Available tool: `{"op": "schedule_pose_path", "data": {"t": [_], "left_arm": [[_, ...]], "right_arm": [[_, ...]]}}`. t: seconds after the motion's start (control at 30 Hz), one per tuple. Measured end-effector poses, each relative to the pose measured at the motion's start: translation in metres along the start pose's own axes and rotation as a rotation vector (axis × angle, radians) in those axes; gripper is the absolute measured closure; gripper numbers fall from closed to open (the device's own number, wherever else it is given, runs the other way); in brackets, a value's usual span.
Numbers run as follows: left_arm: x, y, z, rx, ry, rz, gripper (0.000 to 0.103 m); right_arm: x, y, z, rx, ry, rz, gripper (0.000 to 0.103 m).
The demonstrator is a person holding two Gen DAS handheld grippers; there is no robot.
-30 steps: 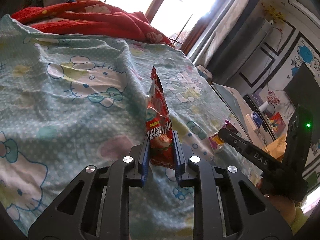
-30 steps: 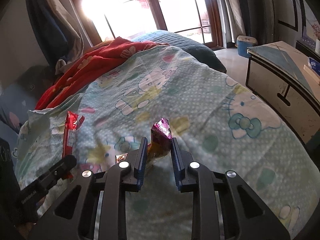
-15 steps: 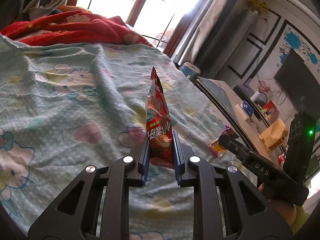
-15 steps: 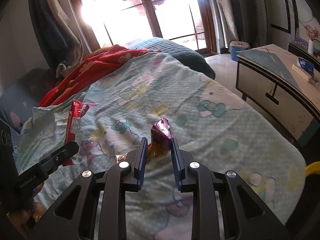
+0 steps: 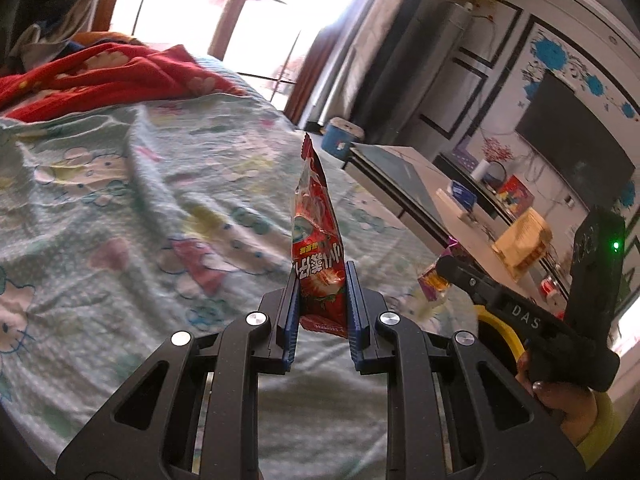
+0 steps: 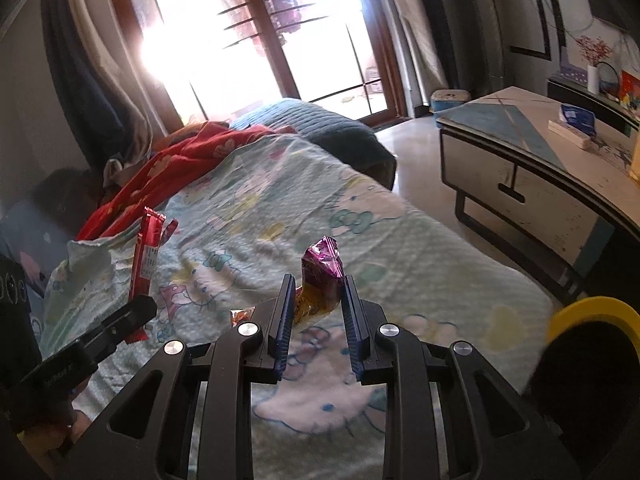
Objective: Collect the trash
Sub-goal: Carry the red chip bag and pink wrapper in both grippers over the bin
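Note:
My left gripper (image 5: 322, 280) is shut on a red snack wrapper (image 5: 318, 248) that stands upright between its blue pads, above the bed. The same wrapper shows at the left of the right wrist view (image 6: 147, 256). My right gripper (image 6: 318, 292) is shut on a purple and yellow candy wrapper (image 6: 322, 276), also held above the bed; it shows in the left wrist view (image 5: 434, 280). A bin with a yellow rim (image 6: 592, 308) and a dark inside stands at the right, beside the bed's edge; the rim shows in the left wrist view too (image 5: 500, 330).
The bed has a pale green cartoon-print sheet (image 6: 280, 208) and a red blanket (image 5: 100, 76) at its far end. A small orange wrapper (image 6: 240, 314) lies on the sheet by my right gripper. A low cabinet (image 6: 532, 168) stands to the right across a strip of floor.
Both grippers have swung right, toward the bed's edge, each keeping its wrapper. The yellow-rimmed bin has come into view at the right.

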State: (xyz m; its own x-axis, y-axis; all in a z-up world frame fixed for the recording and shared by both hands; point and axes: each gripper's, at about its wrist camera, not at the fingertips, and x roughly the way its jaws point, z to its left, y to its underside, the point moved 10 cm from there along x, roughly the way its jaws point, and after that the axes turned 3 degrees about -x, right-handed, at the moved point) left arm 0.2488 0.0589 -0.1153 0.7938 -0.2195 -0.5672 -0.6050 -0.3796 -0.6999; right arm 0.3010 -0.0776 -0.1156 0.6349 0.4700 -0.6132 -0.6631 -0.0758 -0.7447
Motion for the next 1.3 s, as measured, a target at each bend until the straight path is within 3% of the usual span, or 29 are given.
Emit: {"op": "schedule_pose_path", "data": {"t": [0.73,1.3], "left_arm": [[-0.006,0.032,-0.087,0.153,0.134,0.032,0.089],[-0.004,0.077,-0.159,0.294,0.227,0.095,0.089]], "right_arm": [[-0.089,0.008,-0.09,0.123,0.147,-0.12,0.08],[-0.138,0.029,-0.157,0.132,0.286,-0.143,0.08]]}}
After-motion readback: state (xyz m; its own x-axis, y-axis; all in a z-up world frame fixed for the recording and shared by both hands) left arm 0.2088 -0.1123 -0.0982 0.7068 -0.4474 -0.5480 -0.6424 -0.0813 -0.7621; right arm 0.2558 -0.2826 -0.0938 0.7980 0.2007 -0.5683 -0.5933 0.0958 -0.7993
